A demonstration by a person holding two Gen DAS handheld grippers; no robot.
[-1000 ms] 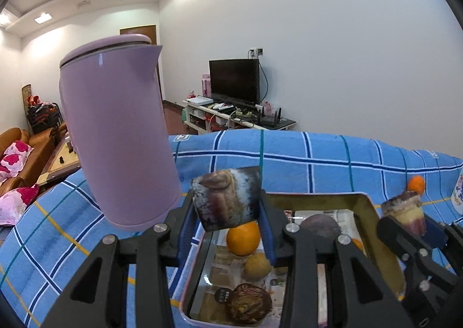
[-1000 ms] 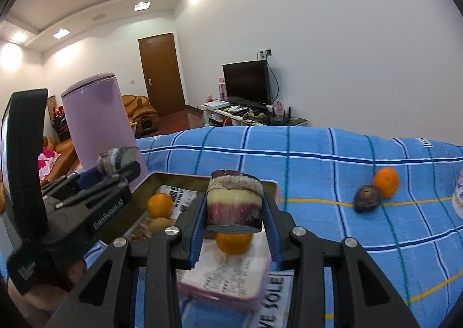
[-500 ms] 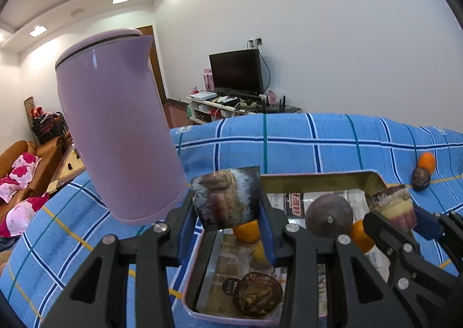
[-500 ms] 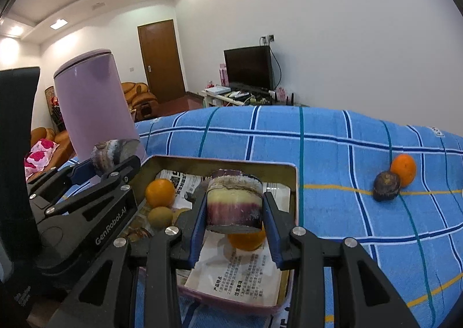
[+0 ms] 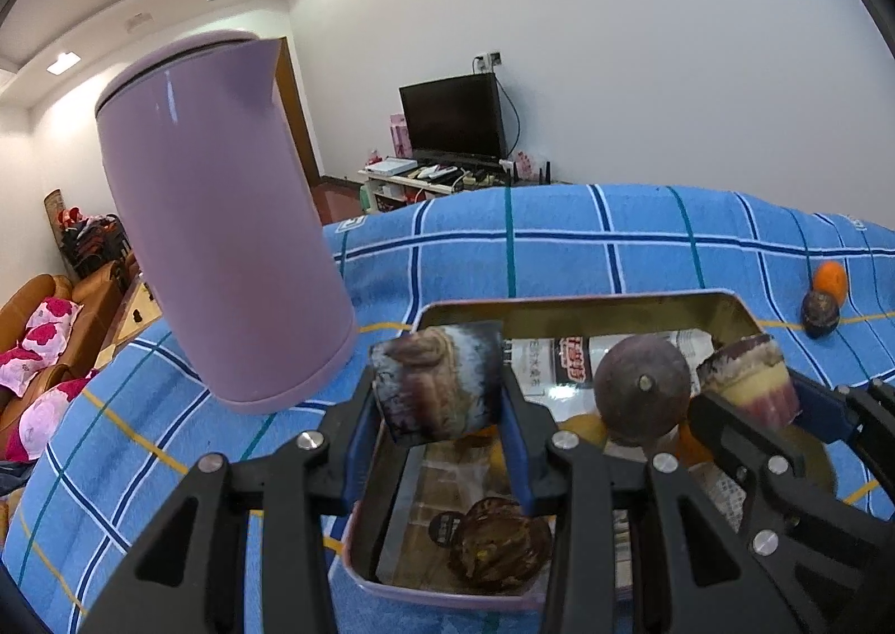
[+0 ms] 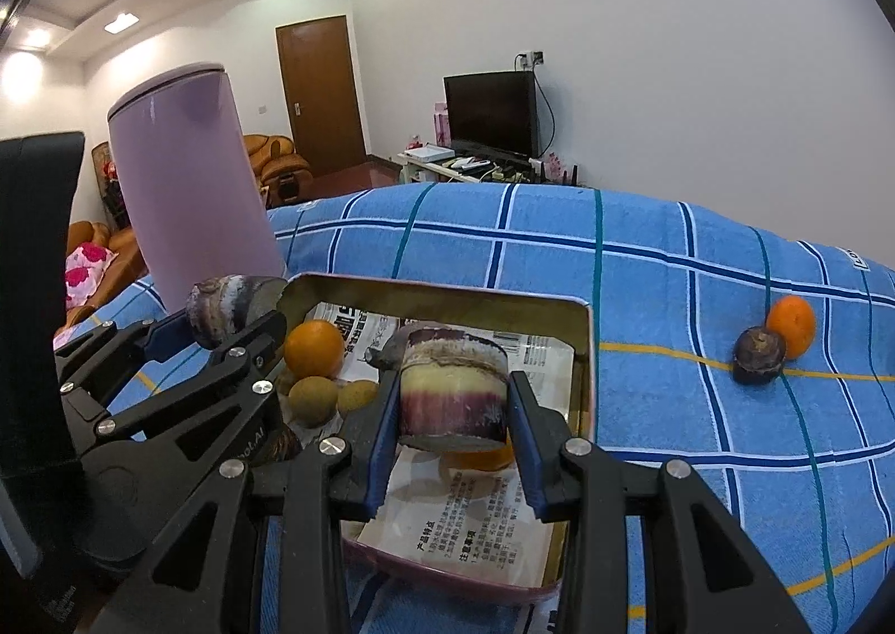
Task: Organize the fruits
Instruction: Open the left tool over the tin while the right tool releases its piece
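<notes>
Your left gripper (image 5: 444, 402) is clamped on a stubby piece of dark, purple-skinned sugarcane (image 5: 439, 382), its blue pads pressed to both sides — the jaws only as far apart as the piece is thick. Your right gripper (image 6: 454, 404) grips a second cane piece (image 6: 453, 390) the same way, this one banded cream and purple with its cut face up. Both pieces hang just above the tin tray (image 6: 447, 298), which sits on the blue checked cloth (image 6: 671, 298) covering the bench. Below and just ahead of your left gripper the paper-lined tray holds a round dark purple fruit (image 5: 640, 390) and, nearer you under the fingers, a dark wrinkled fruit (image 5: 498, 539). Seen from your right gripper, an orange (image 6: 313, 348) and two small brown fruits (image 6: 313, 399) lie in the tray to its left, and another orange (image 6: 481, 458) peeks out directly beneath the held piece. Off to the right of that gripper and well apart from the tray, a lone orange (image 6: 790, 326) touches a dark purple fruit (image 6: 758, 354) on the cloth. A lilac kettle (image 5: 224, 220) stands on the cloth to the left of your left gripper, just beside the tray's far corner. Beyond the bench — a television (image 6: 492, 113) on a low stand.
</notes>
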